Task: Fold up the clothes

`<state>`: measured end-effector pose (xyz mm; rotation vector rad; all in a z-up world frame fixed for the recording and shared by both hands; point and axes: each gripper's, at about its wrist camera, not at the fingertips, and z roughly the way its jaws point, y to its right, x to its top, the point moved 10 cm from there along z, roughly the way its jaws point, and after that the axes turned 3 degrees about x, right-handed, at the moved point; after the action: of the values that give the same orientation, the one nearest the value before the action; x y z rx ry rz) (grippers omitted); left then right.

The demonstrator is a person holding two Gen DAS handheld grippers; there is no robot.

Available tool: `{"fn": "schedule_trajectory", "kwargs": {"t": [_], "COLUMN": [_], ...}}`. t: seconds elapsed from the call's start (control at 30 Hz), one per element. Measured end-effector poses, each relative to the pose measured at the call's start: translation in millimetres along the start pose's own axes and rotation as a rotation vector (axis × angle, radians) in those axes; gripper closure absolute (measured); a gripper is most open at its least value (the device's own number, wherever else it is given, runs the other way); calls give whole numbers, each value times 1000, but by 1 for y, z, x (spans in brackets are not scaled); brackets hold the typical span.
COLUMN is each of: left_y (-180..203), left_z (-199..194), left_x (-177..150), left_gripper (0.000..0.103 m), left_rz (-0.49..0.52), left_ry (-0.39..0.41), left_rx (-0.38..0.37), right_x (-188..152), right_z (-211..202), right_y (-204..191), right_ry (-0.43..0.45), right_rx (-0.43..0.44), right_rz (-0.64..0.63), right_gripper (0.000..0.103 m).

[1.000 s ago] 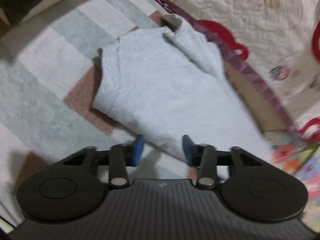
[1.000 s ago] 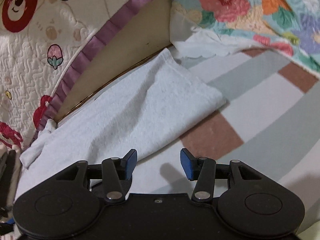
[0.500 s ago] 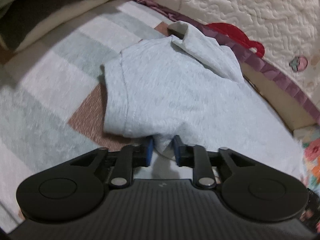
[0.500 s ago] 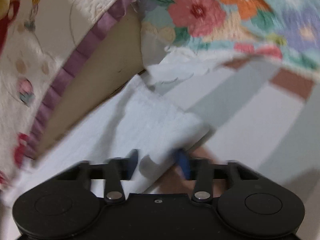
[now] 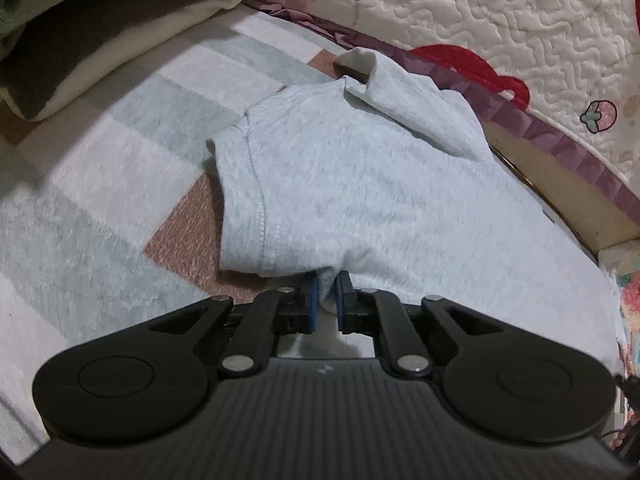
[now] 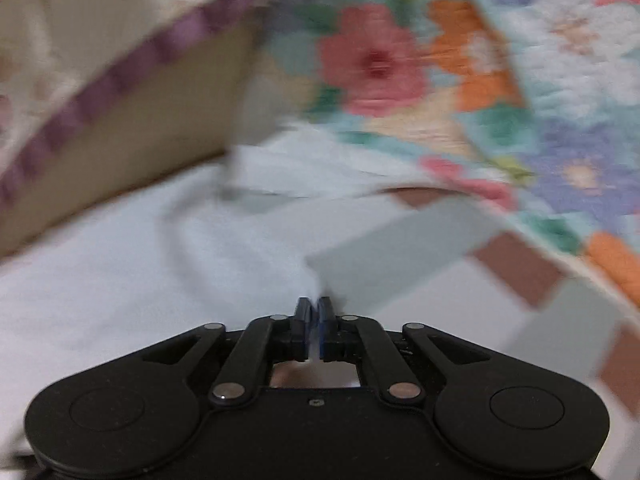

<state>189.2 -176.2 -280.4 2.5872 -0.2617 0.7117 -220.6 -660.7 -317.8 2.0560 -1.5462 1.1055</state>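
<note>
Checked bedspread [image 5: 100, 184] in pale green, white and brown squares, bordered at the far side by a cream quilt [image 5: 500, 20] with red motifs and a purple ruffle. From the left wrist: light grey T-shirt [image 5: 360, 184] spread flat on the bedspread, sleeve hem toward the left, collar at the far end; left gripper [image 5: 328, 300] at its near edge, blue pads pinched on a fold of the fabric. Stack of folded clothes [image 5: 80, 28] at top left. From the right wrist, blurred: same T-shirt [image 6: 140, 260] lying lower left, floral quilt [image 6: 460, 80] beyond; right gripper [image 6: 314, 314] clamped on the garment's corner, pads nearly touching.
</note>
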Motion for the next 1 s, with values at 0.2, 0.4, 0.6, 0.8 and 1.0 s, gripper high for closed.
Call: {"fn": "schedule_trajectory", "kwargs": {"t": [0.2, 0.4, 0.6, 0.8, 1.0], "left_y": [24, 58, 63, 53, 37], "left_z": [-14, -39, -46, -51, -50], "left_x": [26, 65, 68, 64, 51], "left_gripper": [97, 99, 99, 99, 99], "left_rz": [80, 134, 97, 52, 23], "left_ry": [108, 227, 243, 233, 194], "left_rx": [-56, -130, -152, -171, -151], "right_x": [11, -36, -83, -94, -78], "right_z": [-24, -59, -68, -50, -25], "right_y": [44, -19, -117, -169, -167], "right_ry": [57, -123, -370, -378, -207], "right_rx": [77, 351, 553, 576, 430], "right_rz": [246, 410, 612, 666, 579], "right_gripper": [99, 45, 42, 37, 94]}}
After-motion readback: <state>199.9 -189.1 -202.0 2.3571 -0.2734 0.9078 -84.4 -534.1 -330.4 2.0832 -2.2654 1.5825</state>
